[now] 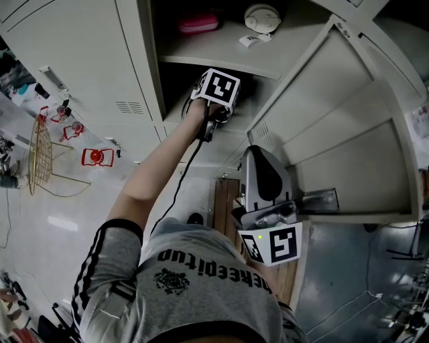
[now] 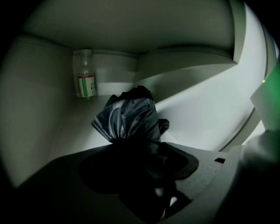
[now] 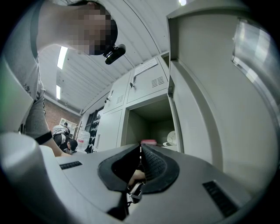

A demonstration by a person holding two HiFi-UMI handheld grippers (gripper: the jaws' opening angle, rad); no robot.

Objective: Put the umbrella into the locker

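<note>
The folded black umbrella (image 2: 129, 118) sticks out from between the jaws of my left gripper (image 2: 131, 148), which is shut on it. It points into the pale locker compartment (image 2: 52, 113), close above the compartment floor. In the head view the left arm reaches into that dark compartment, and the left gripper (image 1: 216, 94) shows mainly its marker cube, with the umbrella hidden. My right gripper (image 1: 265, 167) is held low beside the open locker door (image 1: 348, 134). Its jaws are shut with nothing between them, and the right gripper (image 3: 141, 148) points up at the lockers.
A small bottle (image 2: 86, 75) with a green label stands in the compartment's back left corner. The shelf above holds a pink case (image 1: 198, 22) and a round white object (image 1: 261, 17). Closed locker doors (image 1: 74, 60) lie to the left. A gold wire frame (image 1: 40, 157) stands on the floor.
</note>
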